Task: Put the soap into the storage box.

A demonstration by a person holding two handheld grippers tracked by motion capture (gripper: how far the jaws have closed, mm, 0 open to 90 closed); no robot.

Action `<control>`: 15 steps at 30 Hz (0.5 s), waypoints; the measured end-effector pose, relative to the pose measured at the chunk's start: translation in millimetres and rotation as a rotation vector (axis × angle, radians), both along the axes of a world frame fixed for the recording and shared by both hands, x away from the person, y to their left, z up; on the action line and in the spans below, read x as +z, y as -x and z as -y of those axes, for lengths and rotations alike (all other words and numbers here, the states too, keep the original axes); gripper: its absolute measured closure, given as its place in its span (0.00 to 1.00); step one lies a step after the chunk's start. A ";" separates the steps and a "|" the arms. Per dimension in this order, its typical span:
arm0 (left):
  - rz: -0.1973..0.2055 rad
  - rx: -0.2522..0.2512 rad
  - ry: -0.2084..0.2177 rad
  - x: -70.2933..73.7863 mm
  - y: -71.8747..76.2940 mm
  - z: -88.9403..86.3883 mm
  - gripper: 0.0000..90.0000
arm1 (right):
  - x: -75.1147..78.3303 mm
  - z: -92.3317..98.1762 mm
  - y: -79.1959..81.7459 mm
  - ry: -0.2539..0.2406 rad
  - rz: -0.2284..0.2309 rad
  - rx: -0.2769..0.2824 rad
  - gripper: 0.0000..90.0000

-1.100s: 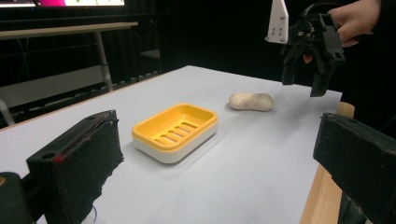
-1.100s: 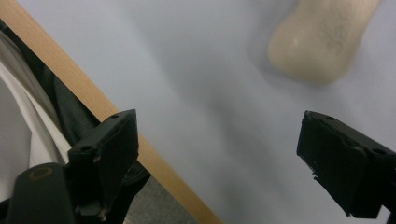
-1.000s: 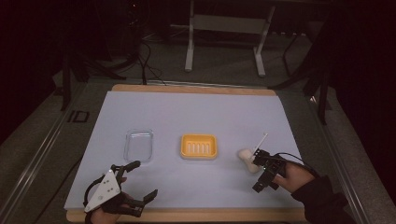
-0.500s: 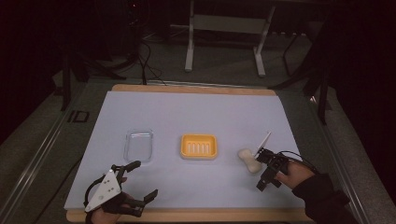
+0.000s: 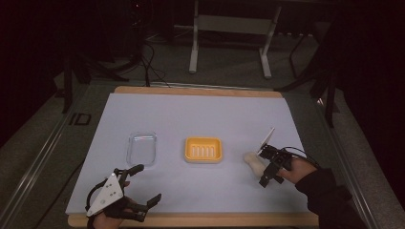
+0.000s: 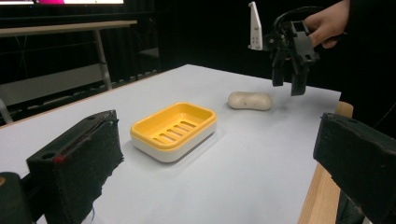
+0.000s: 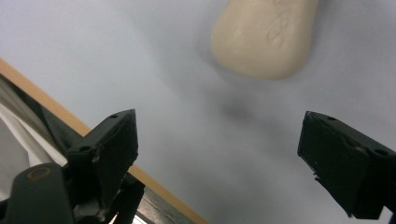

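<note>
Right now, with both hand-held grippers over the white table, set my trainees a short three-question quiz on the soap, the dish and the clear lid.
1. True or false: the right hand-held gripper is shut on the cream oval soap bar.
2. Which thing lies between the soap bar and the clear plastic lid?
A. the yellow slotted soap dish
B. a sponge
C. a cup
3. Fill in: the jaws of the left hand-held gripper stand ____.

Key: 1 false, its jaws are open and the soap lies on the table; 2 A; 3 open.
</note>
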State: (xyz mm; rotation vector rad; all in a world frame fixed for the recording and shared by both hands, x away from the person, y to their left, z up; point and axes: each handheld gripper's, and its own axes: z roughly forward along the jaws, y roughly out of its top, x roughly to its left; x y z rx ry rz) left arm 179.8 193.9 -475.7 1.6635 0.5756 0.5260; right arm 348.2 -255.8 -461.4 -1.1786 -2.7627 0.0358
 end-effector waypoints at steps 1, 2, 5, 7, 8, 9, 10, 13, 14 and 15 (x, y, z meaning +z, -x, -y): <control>-0.001 0.000 0.000 0.0 0.0 0.0 0.01 | -0.1 0.0 -1.7 -0.003 -0.001 -0.006 0.15; -0.001 0.000 0.001 0.0 -0.1 -0.1 0.01 | -0.3 -0.1 -3.1 0.000 0.000 -0.006 0.15; -0.003 -0.002 0.000 -0.1 -0.2 0.2 0.01 | -0.1 -1.3 -6.3 0.005 0.006 -0.017 0.15; -0.005 -0.002 0.000 -0.2 -0.3 0.4 0.01 | -0.1 -2.3 -7.9 0.004 0.007 -0.016 0.15; -0.005 -0.002 0.000 -0.2 -0.4 0.5 0.01 | 0.4 -3.2 -8.8 0.003 0.008 -0.016 0.15; -0.005 -0.002 0.000 -0.2 -0.4 0.5 0.01 | 0.2 -3.7 -9.9 -0.004 0.011 -0.016 0.15; -0.005 -0.002 0.000 -0.2 -0.4 0.5 0.01 | 0.5 -4.5 -11.1 -0.005 0.009 -0.018 0.15; -0.006 -0.003 0.000 -0.2 -0.2 0.5 0.01 | 0.1 -7.7 -13.8 -0.011 0.021 -0.016 0.15; -0.006 -0.002 -0.002 -0.2 -0.3 0.4 0.01 | 0.2 -8.6 -14.8 -0.013 0.026 -0.012 0.15; -0.006 -0.002 -0.001 -0.2 -0.3 0.4 0.01 | 0.0 -9.5 -15.9 -0.017 0.027 -0.013 0.15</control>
